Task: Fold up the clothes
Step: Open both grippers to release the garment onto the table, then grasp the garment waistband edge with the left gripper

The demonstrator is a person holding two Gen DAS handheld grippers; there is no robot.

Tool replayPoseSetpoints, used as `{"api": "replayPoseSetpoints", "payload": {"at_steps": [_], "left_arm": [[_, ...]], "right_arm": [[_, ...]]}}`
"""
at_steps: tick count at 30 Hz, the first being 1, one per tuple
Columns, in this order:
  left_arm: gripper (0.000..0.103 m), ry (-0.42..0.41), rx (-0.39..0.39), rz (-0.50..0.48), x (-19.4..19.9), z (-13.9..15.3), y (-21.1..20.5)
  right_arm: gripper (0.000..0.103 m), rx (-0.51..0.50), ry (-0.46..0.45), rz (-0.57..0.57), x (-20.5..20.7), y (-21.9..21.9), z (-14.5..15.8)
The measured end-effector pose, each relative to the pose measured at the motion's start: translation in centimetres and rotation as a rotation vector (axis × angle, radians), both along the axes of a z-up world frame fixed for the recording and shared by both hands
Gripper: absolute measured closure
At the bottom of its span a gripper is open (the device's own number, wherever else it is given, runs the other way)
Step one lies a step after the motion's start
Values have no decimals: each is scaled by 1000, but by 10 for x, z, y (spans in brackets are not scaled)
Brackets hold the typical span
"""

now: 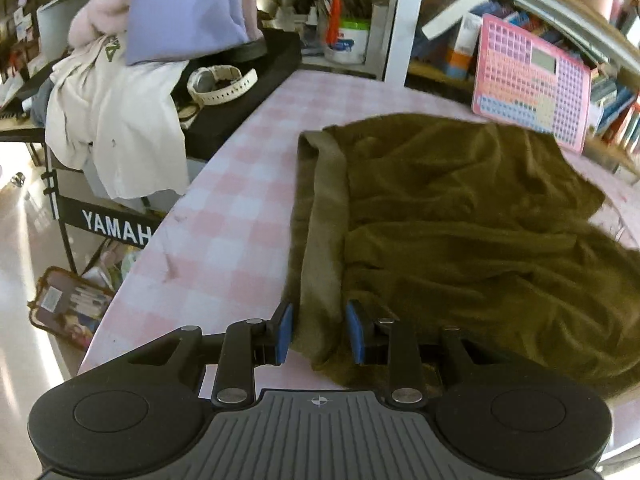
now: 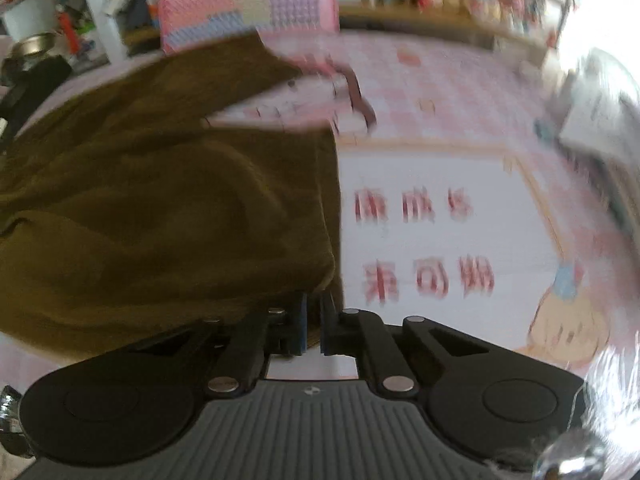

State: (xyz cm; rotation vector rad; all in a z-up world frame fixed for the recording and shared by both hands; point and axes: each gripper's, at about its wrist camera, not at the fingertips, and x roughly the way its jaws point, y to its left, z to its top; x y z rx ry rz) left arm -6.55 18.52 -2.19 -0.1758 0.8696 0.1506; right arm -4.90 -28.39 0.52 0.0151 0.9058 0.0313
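Left tool point(image 1: 319, 332) spread wide, straddling waistband of olive garment point(image 1: 460, 220), gripping nothing. Right tool point(image 2: 314, 322) nearly closed, pinching garment's near edge at 6 o'clock. Garment rumpled on pink-checked bench point(image 1: 224, 216).

One olive garment point(image 1: 460, 216) on my table point(image 1: 224, 216). One pink keypad board point(image 1: 532, 80) at one o'clock. One white watch point(image 1: 220, 84) at eleven o'clock. Two grippers: my left point(image 1: 319, 330), my right point(image 2: 314, 322). One cartoon placemat point(image 2: 440, 220).
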Motion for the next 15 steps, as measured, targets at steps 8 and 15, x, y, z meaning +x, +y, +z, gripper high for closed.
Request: {"api": "replayPoseSetpoints", "payload": {"at_steps": [8,15], "left_arm": [[74,12,-13,-96,9,-3,-17],[74,24,-52,-96,8,-8,-19]], "right_arm": [[98,-119,-111,1,-29,-11,60],[92,-237,155,-50,-31,-21,-18]]}}
